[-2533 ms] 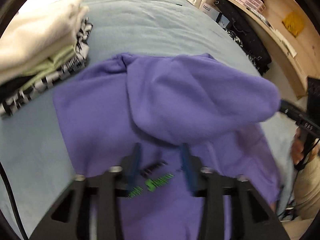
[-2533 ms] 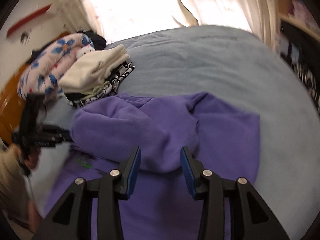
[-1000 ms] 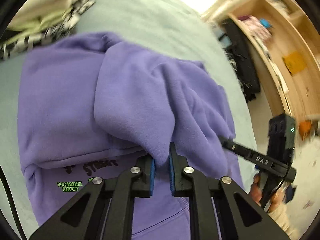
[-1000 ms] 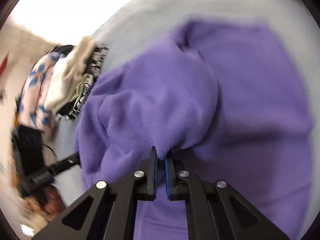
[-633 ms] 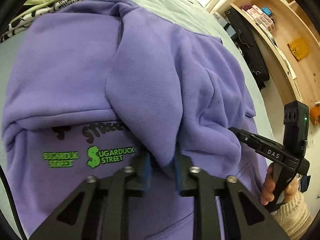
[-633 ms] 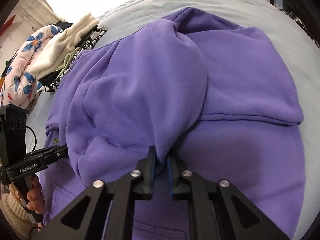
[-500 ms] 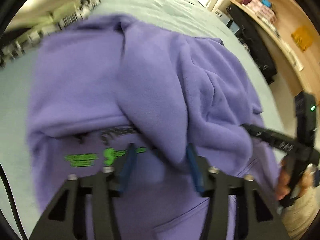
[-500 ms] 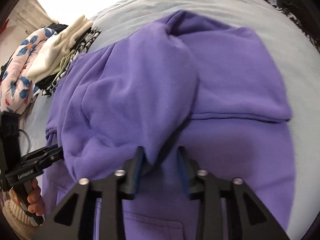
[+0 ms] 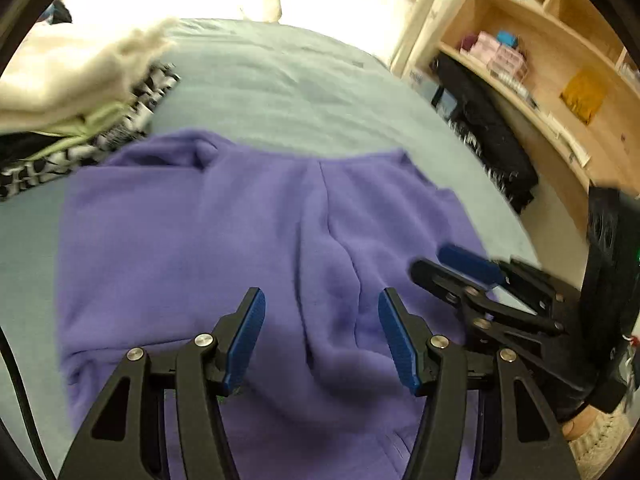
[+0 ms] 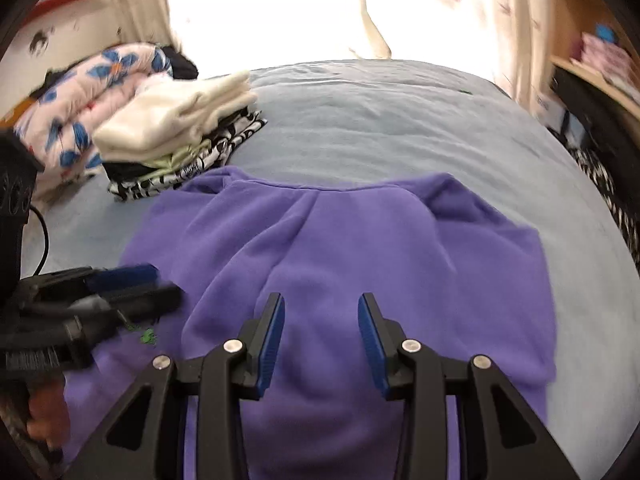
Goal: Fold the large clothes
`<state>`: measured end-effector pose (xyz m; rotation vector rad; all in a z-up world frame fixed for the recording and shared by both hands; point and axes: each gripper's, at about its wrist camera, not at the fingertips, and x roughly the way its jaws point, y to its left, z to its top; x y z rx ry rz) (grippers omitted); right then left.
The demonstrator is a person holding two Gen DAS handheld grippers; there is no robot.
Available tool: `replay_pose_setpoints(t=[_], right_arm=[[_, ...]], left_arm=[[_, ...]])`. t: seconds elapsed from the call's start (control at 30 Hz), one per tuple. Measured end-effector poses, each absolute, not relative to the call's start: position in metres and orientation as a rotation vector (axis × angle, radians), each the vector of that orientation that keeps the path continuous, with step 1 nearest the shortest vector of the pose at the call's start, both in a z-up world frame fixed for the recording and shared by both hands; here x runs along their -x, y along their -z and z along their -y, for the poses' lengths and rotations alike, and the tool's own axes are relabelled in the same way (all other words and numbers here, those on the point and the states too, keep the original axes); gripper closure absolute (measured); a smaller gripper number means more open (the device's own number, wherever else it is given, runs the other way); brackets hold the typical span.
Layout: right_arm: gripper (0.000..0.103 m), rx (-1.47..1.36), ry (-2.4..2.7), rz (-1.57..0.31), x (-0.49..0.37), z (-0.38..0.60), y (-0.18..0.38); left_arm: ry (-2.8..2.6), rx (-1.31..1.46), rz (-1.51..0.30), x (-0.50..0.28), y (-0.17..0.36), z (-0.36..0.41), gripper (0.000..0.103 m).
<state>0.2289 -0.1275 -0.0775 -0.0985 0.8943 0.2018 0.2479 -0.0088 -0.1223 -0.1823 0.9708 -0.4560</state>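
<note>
Left gripper (image 9: 321, 330): jaws stand apart, blue pads clear of the cloth, nothing clamped; they have just been opening, and the folded fleece lies beneath the gap rather than in it. Right gripper (image 10: 321, 334): jaws likewise apart at a narrower gap, pads free of fabric, just opened as well, with only the cloth surface showing below between them.

Purple hoodie (image 9: 224, 240) lies on the bed (image 9: 280, 88), on the near half of the grey-blue cover, close to the near edge. Its upper layer is folded down over the body, with a soft ridge running down the middle toward the left gripper. In the right wrist view the hoodie (image 10: 360, 248) spreads from the near left part of the bed to the near right, its far edge a straight fold line. A scrap of green print (image 10: 147, 335) shows at the hoodie's left side, just below the left gripper (image 10: 132, 280), which enters that view from the left edge. The right gripper (image 9: 460, 268) enters the left wrist view from the right, over the hoodie's right edge.

Stack of folded clothes (image 10: 176, 136) sits toward the far left corner of the bed, apart from the hoodie: cream on top, green and black-and-white patterned pieces beneath. Floral quilt (image 10: 84, 96) lies behind the stack. Wooden shelves (image 9: 560, 64) stand beyond the bed's right edge.
</note>
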Motion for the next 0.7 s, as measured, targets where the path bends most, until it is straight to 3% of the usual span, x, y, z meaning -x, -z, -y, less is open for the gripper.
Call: replay_pose_setpoints(t=[0.13,0.17,0.37,0.7], right_arm=[[0.065,0.167,-0.061,-0.931,-0.253,0.149,0.111],[0.065,0.165,-0.035,-0.936,-0.257,0.161,0.117],[0.069,0.081,-0.045,-0.952,-0.258,0.192,0.121],[0.066,-0.015,-0.199,-0.932,-0.2,0.164,0.083]], left_arm=[[0.336,0.023,-0.996,-0.262,0.165,0.026,0.045],[0.347,0.021,-0.997,-0.263,0.171,0.022,0.039],[0.359,0.036,-0.979,-0.264,0.177,0.018,0.037],[0.356,0.08,-0.94,-0.219,0.134,0.011,0.037]])
